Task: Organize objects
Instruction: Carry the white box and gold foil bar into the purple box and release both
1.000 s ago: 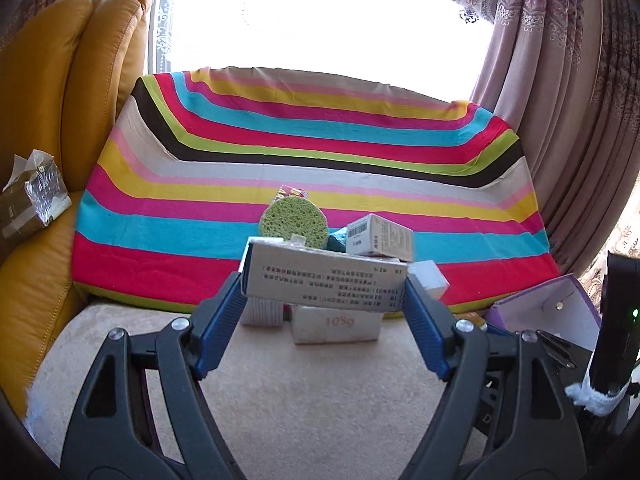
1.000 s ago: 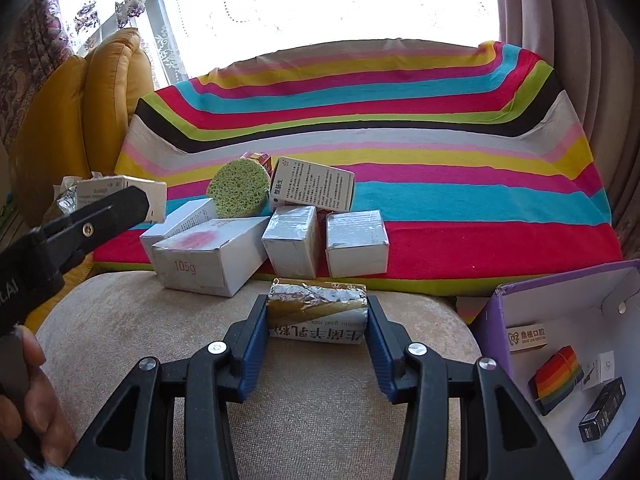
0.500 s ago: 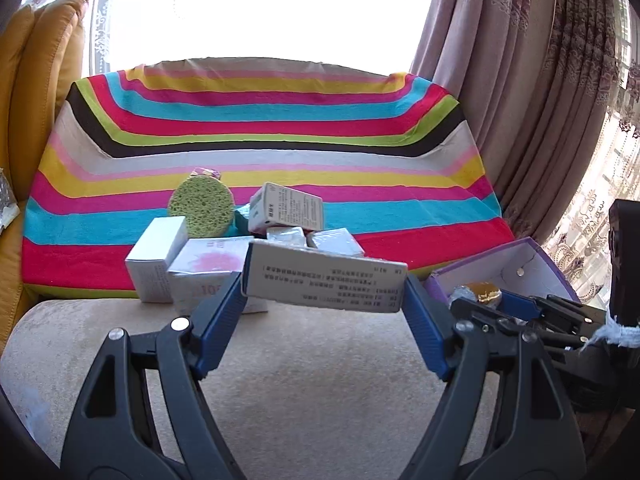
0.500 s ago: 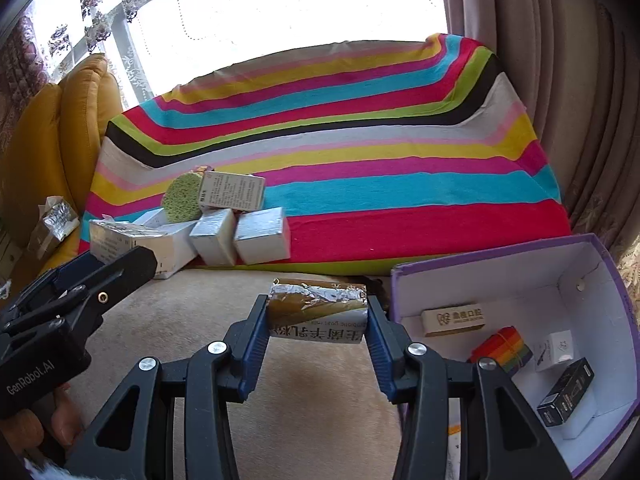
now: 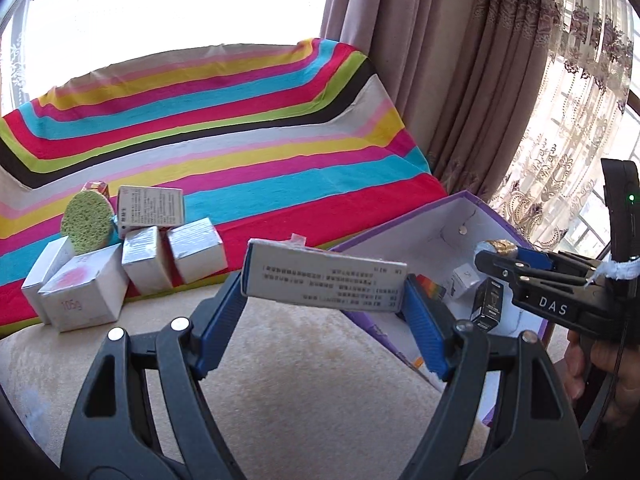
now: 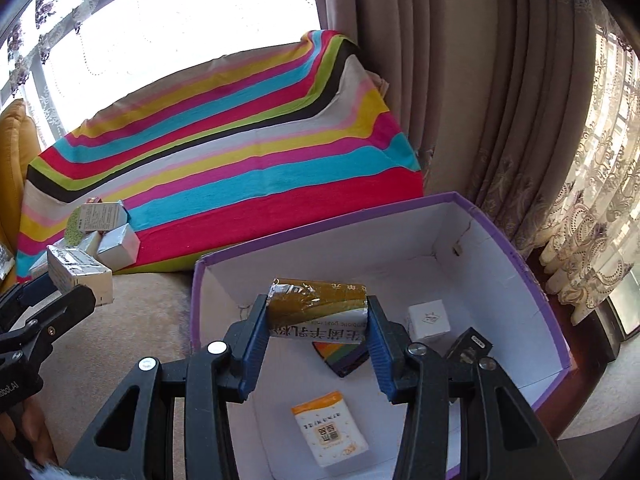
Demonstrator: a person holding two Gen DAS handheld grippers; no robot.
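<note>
The right gripper point(image 6: 318, 322), fingers clamped on the foil pack point(image 6: 318, 312) with its long axis crosswise, hangs directly above the open box point(image 6: 500, 276), nearer than the left gripper point(image 5: 325, 292), clamped on a carton point(image 5: 325, 282) short of the box's near-left corner.

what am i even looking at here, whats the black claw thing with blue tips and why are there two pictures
Those claws are hand-held grippers, one in each of a person's hands; no robot arm is involved. Each carries a fisheye camera looking forward along its two blue fingers, hence two pictures. In the left one, the left gripper is shut on a long white carton above a beige cushion. In the right one, the right gripper is shut on a foil-wrapped packet over an open purple box that already holds small items. More white boxes and a green sponge sit against the striped blanket.
</note>
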